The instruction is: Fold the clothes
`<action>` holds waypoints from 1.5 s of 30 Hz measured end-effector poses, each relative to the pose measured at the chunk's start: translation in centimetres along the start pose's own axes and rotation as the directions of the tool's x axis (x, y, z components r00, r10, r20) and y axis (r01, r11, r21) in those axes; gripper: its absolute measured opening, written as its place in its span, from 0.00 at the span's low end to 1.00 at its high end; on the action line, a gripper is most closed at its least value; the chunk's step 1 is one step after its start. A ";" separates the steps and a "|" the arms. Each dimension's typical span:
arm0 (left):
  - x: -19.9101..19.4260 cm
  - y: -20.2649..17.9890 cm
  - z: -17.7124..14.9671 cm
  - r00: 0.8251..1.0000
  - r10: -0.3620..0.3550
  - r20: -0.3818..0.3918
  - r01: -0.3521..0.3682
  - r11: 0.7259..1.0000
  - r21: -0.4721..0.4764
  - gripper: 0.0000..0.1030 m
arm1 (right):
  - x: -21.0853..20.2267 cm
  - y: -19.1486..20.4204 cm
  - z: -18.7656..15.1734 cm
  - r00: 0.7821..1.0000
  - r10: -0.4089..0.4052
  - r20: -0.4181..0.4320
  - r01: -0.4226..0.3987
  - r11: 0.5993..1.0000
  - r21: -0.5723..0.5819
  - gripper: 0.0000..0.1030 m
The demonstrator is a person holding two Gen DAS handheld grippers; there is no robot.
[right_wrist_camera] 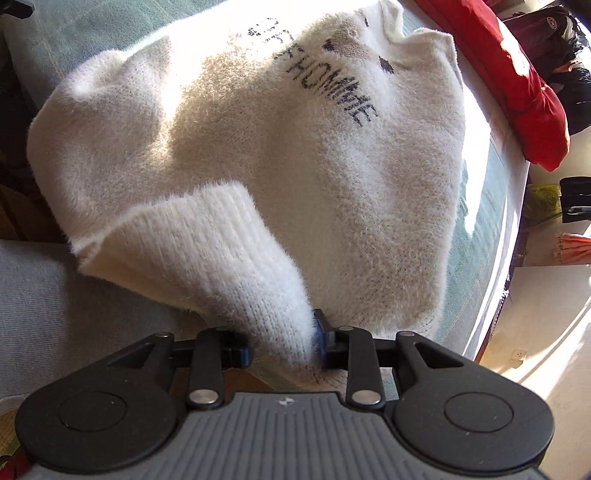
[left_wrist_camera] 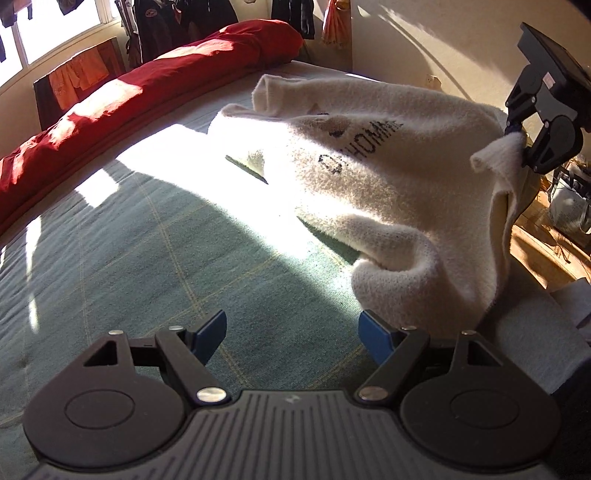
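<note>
A fluffy white sweater (left_wrist_camera: 388,177) with dark lettering lies bunched on the green bed cover (left_wrist_camera: 147,240). In the left wrist view my right gripper (left_wrist_camera: 517,142) holds one ribbed edge of it lifted at the bed's right side. The right wrist view shows that ribbed edge (right_wrist_camera: 229,251) running between the blue pads, with my right gripper (right_wrist_camera: 282,343) shut on it and the sweater (right_wrist_camera: 277,147) spread beyond. My left gripper (left_wrist_camera: 291,332) hovers open over bare cover, nothing between its fingers, close to the sweater's near fold.
A long red duvet roll (left_wrist_camera: 147,88) lies along the far side of the bed, also seen as a red duvet roll (right_wrist_camera: 517,74). Dark clothes (left_wrist_camera: 159,29) hang by the window. Wooden floor (left_wrist_camera: 546,243) and a bag (left_wrist_camera: 569,199) lie past the bed's right edge.
</note>
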State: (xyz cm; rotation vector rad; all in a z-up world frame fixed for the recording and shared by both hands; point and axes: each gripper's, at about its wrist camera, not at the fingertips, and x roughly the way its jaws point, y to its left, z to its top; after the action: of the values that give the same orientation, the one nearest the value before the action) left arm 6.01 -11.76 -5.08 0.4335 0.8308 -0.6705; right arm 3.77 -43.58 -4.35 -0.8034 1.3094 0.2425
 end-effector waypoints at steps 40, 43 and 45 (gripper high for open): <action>3.2 7.3 0.3 1.000 0.004 0.031 0.003 0.975 -0.221 0.77 | 0.0 -0.2 23.2 0.947 0.030 0.321 -0.081 0.986 0.147 0.56; 4.5 8.0 0.5 1.000 -0.003 0.023 0.009 0.973 -0.232 0.77 | 1.6 -2.0 25.4 0.927 0.032 0.374 -0.160 0.935 0.317 0.56; 5.3 8.6 0.7 1.000 -0.003 0.018 0.007 0.972 -0.233 0.77 | 2.7 -2.8 26.7 0.910 0.044 0.412 -0.223 0.889 0.400 0.62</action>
State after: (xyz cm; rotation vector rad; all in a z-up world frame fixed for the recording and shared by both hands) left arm 14.93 -7.99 -8.08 0.2124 0.8823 -0.5721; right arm 26.51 -29.01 -4.68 -0.2531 0.9819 0.1956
